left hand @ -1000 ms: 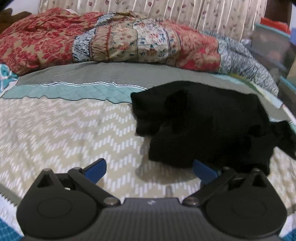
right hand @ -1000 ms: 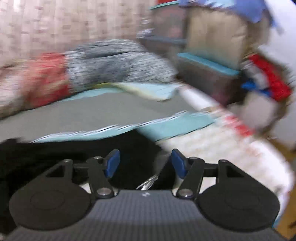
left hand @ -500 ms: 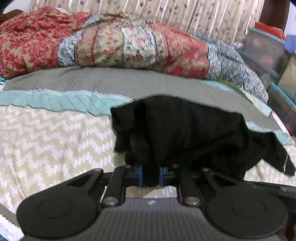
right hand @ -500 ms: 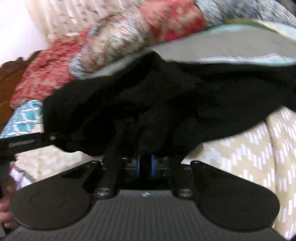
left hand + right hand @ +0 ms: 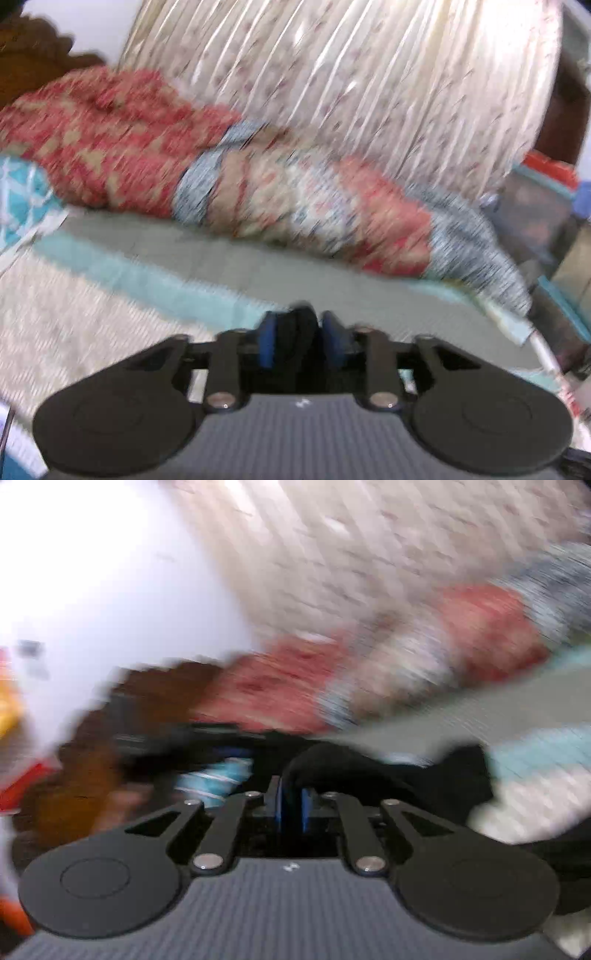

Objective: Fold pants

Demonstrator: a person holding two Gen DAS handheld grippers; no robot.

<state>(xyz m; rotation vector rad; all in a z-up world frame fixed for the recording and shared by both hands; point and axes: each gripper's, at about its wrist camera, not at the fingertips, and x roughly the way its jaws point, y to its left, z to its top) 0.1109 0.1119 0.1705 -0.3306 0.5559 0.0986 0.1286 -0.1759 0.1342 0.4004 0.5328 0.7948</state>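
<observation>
Both views are blurred by motion. The black pants (image 5: 300, 325) show in the left wrist view only as a bunch of cloth between the blue pads of my left gripper (image 5: 299, 341). Those jaws are opening, but the pads still press on the bunch. In the right wrist view the pants (image 5: 369, 771) arch up from the narrow gap of my right gripper (image 5: 294, 806) and hang off to the right over the bed. Its jaws are opening too, with cloth still pinched between the pads. Most of the garment is hidden below both grippers.
A rolled red patterned quilt (image 5: 258, 184) lies across the far side of the bed, under a pleated floral curtain (image 5: 351, 74). The zigzag bedspread (image 5: 74, 314) spreads at the left. Storage boxes (image 5: 535, 206) stand at the right, a wooden headboard (image 5: 33, 66) at the far left.
Both grippers went from open beside the pants heap to closed on black cloth. They have since risen, so the heap has dropped out of the left view. The right view swung left.
</observation>
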